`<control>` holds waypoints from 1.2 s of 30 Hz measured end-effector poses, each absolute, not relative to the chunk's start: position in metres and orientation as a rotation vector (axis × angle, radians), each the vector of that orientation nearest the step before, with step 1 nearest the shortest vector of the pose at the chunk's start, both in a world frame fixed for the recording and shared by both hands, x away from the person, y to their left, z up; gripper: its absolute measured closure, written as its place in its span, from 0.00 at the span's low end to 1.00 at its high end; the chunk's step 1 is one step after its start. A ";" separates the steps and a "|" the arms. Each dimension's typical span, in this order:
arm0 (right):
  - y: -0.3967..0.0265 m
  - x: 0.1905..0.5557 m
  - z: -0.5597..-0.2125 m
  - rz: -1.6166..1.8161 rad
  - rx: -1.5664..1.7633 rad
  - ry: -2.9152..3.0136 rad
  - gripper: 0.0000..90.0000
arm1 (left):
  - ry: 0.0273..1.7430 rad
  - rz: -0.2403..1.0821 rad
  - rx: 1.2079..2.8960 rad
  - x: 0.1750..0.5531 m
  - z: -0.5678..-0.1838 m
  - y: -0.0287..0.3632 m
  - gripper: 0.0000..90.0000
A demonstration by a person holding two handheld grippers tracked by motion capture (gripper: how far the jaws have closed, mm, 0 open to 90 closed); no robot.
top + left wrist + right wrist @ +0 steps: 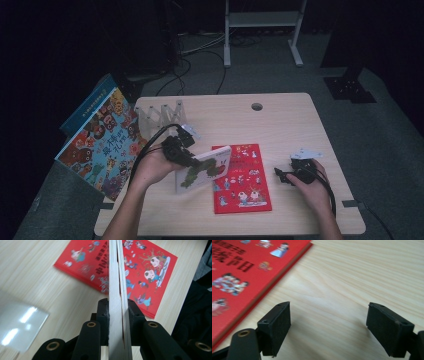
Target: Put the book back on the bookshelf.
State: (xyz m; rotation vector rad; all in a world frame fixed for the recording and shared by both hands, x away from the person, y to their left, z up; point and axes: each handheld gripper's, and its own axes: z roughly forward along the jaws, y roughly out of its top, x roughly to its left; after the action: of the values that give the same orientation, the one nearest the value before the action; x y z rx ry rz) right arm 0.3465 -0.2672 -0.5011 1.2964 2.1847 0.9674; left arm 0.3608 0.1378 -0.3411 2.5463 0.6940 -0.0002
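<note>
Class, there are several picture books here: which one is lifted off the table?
The white caterpillar book, clamped in the left gripper; the red book lies flat.

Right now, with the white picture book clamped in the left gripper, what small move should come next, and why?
Probably carry the white book left toward the folding rack. The left gripper is shut on its edge and holds it tilted above the red book, while the right gripper hangs open over bare table, holding nothing.

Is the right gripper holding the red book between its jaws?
No, in the right gripper view the right gripper stands open over bare table, and the red book lies off to its side.
</note>
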 end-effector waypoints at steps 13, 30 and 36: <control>-0.274 0.353 -0.503 0.960 1.347 2.164 0.16 | 0.844 0.042 2.455 0.349 -0.330 0.210 0.84; -0.275 0.354 -0.503 0.957 1.357 2.158 0.15 | 1.050 0.140 2.365 0.354 -0.320 0.270 0.84; -0.275 0.354 -0.503 0.955 1.357 2.158 0.15 | 1.106 0.176 2.348 0.370 -0.321 0.270 0.84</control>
State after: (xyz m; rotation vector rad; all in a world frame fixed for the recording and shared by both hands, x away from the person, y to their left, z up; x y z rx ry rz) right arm 0.3543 -0.2748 -0.5033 1.3565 2.1575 0.9550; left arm 0.3697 0.2695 -0.3213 2.3475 1.1056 0.1759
